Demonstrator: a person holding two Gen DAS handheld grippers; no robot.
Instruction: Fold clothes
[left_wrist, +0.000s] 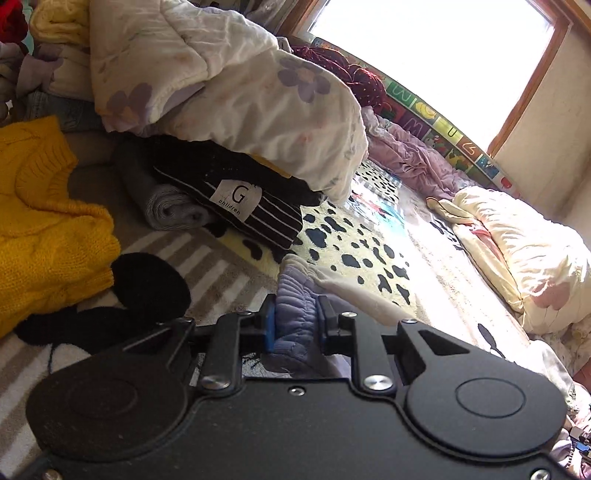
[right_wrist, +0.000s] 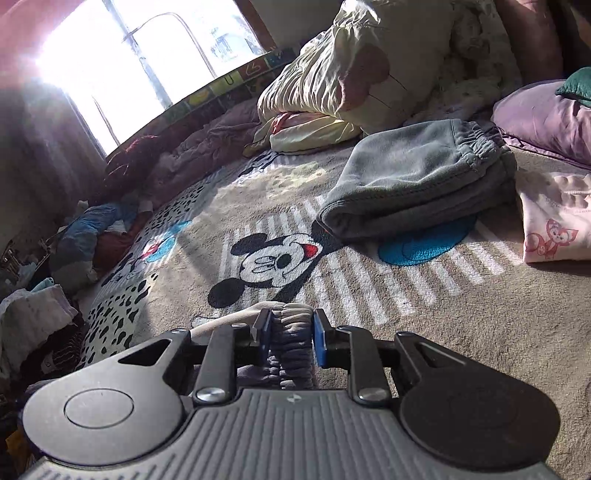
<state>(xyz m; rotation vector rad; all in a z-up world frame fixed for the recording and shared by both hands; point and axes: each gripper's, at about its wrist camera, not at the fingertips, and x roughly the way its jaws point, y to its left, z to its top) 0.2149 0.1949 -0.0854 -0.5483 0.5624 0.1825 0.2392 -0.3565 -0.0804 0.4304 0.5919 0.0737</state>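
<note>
Both tools apparently around waistband

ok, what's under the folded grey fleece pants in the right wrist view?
The folded grey fleece pants lie on the cartoon-mouse printed rug, over a blue circle motif that is only partly visible; the rest is covered.

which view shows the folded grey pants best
The right wrist view: the folded grey pants lie whole and unblocked on the rug, waistband visible. The left wrist view does not show them at all.
</note>
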